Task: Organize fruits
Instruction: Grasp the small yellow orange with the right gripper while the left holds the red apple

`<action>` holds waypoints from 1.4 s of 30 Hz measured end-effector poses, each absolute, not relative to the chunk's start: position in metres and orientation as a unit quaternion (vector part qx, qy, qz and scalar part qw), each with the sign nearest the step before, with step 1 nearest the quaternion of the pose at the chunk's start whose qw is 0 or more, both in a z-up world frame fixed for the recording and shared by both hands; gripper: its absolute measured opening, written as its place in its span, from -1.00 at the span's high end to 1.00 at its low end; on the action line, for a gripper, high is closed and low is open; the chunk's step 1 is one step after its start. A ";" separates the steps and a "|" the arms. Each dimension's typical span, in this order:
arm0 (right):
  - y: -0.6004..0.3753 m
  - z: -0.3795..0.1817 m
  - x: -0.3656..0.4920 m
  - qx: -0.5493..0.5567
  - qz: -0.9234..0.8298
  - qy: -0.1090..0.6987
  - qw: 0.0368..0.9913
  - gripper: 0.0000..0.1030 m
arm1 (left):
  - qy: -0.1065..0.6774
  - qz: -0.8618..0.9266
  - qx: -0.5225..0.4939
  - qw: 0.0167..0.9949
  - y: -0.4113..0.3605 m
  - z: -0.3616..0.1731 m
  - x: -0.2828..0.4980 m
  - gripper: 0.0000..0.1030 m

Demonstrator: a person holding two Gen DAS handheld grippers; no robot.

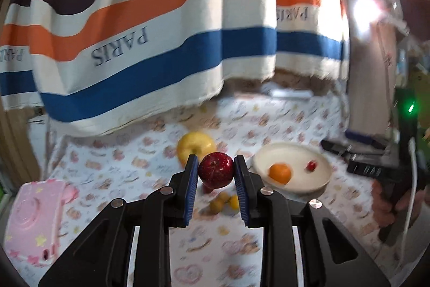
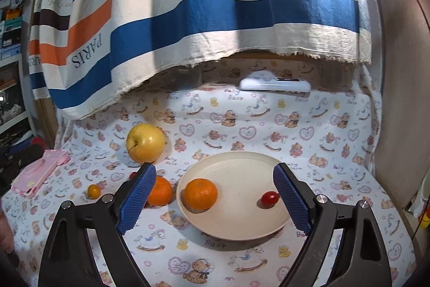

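My left gripper (image 1: 215,170) is shut on a dark red apple (image 1: 215,170), held above the patterned cloth. Behind it sits a yellow apple (image 1: 195,145); below it lie small yellow fruits (image 1: 223,201). To the right, a cream plate (image 1: 317,158) holds an orange (image 1: 280,173) and a small red fruit (image 1: 311,165). In the right wrist view my right gripper (image 2: 215,192) stands open over the near side of the plate (image 2: 242,222), with the orange (image 2: 200,194) and red fruit (image 2: 269,198) between its fingers. A second orange (image 2: 160,190), a yellow apple (image 2: 145,143) and a small yellow fruit (image 2: 94,191) lie left of the plate.
A pink toy camera (image 1: 35,217) lies at the table's left edge, also the pink camera (image 2: 40,174) in the right view. A white device (image 2: 274,84) rests at the back under the hanging striped cloth (image 2: 188,4). A hand with the other gripper (image 1: 397,179) is at far right.
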State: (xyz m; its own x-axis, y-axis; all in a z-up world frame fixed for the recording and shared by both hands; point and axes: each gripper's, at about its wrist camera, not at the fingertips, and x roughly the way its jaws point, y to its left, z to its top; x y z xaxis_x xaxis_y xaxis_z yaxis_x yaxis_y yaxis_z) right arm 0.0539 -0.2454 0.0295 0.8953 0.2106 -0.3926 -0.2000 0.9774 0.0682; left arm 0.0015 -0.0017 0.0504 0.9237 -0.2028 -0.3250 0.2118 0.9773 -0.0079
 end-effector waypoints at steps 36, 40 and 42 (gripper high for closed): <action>-0.210 -0.004 0.075 0.017 0.191 0.259 0.947 0.19 | 0.169 -0.043 -0.004 0.985 -0.006 0.015 0.058 0.50; -0.179 -0.013 0.088 -0.015 0.212 0.294 0.932 0.19 | 0.175 -0.032 -0.024 0.984 -0.001 0.011 0.062 0.50; -0.167 -0.016 0.096 -0.020 0.230 0.312 0.922 0.19 | 0.178 -0.020 -0.028 0.983 0.001 0.009 0.064 0.50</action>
